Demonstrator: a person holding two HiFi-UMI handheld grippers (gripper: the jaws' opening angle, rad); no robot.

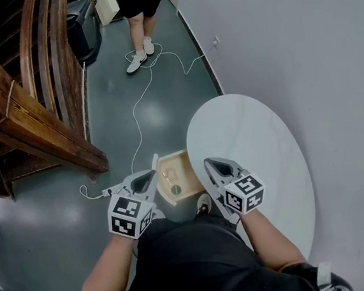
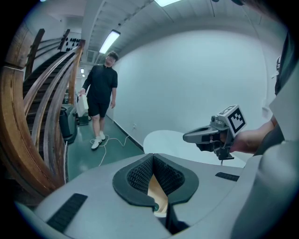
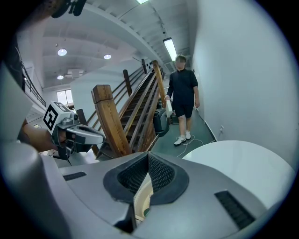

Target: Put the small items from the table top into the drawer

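L gripper (image 2: 152, 157): pad tips meet, nothing pinched. Behind the tips the pads splay into a V, and thru that slot I only get a sliver of the drawer (image 2: 157, 192), pale wood, plus a greenish speck (image 2: 154, 207) low down, too cropped to ID. R gripper (image 3: 148, 154): same, tips together and empty, w/ just a strip of pale rim showing in its slot. Each gripper view catches the other gripper off to the side, marker cube up, hand behind it cut off by the housing. From the head view both point fwd and down, side by side, well apart, w/ the drawer pulled open between them at the left edge of the white oval table (image 1: 257, 128). Drawer's near right corner is hidden behind the R gripper and its near end by my own torso. Inside it I see one small round item (image 1: 175, 189), dark, lying on the wooden bottom near the middle; can't tell what it is. My R forearm covers the table's near edge. Further out: a white cable (image 1: 139, 123) on the green floor, a wooden staircase (image 1: 32, 117) left, and a person (image 1: 138, 24) standing beyond, cropped at the frame top.
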